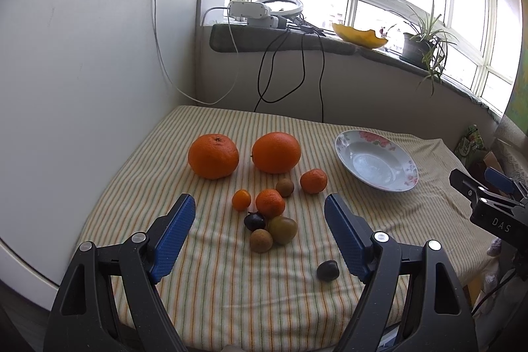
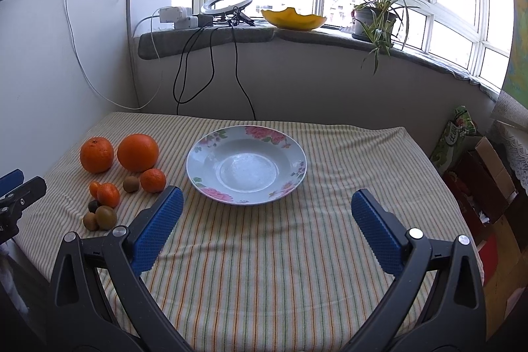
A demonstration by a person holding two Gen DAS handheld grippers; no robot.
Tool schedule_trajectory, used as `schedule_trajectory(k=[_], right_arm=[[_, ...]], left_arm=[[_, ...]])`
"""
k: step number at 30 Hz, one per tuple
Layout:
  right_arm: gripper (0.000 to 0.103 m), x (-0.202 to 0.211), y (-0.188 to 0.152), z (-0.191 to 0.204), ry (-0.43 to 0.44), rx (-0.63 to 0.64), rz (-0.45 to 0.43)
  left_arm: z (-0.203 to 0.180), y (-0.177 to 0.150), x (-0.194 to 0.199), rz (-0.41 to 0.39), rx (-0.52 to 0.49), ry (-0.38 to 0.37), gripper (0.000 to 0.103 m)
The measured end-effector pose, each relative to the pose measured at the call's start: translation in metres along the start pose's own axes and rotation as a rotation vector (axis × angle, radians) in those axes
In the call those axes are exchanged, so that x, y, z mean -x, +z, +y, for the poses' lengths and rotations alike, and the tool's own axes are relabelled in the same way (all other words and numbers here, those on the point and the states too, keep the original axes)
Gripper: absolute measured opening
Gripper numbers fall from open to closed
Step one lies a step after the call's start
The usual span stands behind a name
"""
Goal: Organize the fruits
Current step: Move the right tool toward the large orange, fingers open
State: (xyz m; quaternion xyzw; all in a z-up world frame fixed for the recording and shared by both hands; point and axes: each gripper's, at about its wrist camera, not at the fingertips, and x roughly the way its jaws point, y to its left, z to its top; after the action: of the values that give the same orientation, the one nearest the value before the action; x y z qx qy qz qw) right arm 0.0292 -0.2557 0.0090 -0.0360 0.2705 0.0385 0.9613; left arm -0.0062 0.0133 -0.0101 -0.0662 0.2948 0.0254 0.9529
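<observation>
Floral plate (image 2: 246, 165) empty on striped cloth (image 2: 280, 253), two large oranges (image 1: 276, 152) left of the plate, small fruits (image 1: 270, 203) clustered just nearer, left gripper (image 1: 259, 231) fingers wide above the cluster, right gripper (image 2: 265, 221) fingers wide before the plate

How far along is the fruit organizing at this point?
Nothing looks done: the floral plate is empty. Nothing is in hand either; the left gripper and right gripper are both open and hold nothing. All fruit, from the two big oranges to the lone dark fruit, sits on the striped cloth.
</observation>
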Motion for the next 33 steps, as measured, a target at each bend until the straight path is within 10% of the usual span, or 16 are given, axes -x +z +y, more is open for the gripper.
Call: schedule_trajectory(k=[10,21,33], right_arm=[[0.096,-0.009,-0.010,0.016,0.144,0.068,0.028],[0.056,-0.028,-0.035,0.054,0.416,0.177,0.160],[0.055,-0.062,-0.006,0.077,0.523,0.184,0.233]], left_arm=[[0.022,-0.015,-0.010,0.046,0.022,0.019,0.074],[0.035,-0.034,-0.033,0.139,0.068,-0.061,0.042],[0.060,-0.020,-0.056,0.135,0.101,-0.046,0.039]])
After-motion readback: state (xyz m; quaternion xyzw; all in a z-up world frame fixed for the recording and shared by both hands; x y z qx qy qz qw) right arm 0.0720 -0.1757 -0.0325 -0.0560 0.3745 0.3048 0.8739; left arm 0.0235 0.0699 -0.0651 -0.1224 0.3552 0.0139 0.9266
